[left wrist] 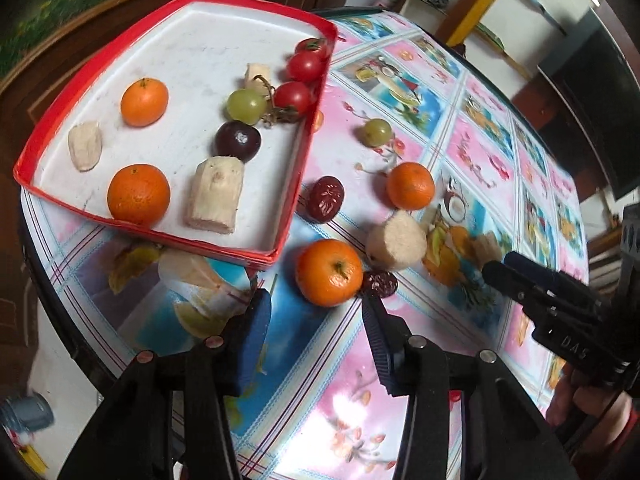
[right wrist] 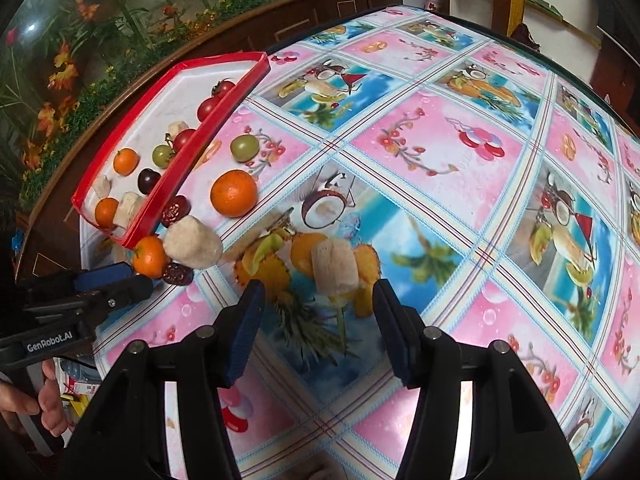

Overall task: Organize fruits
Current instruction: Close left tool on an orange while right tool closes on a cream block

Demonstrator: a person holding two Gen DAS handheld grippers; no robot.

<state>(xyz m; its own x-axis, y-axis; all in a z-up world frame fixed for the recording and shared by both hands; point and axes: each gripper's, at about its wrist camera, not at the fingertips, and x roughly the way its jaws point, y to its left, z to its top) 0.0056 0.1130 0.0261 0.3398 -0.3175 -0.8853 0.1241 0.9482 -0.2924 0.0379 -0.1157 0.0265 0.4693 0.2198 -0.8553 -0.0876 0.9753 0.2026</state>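
Sitting loose beside the tray [left wrist: 280,240], an orange [left wrist: 329,272] lies just ahead of my left tongs [left wrist: 316,320], angled steeply down, spread, empty. My right tongs [right wrist: 320,300], likewise tilted and spread, straddle a pale chunk [right wrist: 334,266] without pinching it.

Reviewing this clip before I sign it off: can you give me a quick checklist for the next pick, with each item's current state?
1. Left gripper lined up on the nearest orange: ok, the orange sits just ahead of its fingertips.
2. Left gripper empty: ok, nothing between the pads.
3. Right gripper lined up on the pale peeled piece: ok, the piece lies just past its tips.
4. Right gripper empty: ok.
5. Room in the red tray: ok, bare white floor shows.
6. Orange free to lift: not ok, a dark red date sits right against it.
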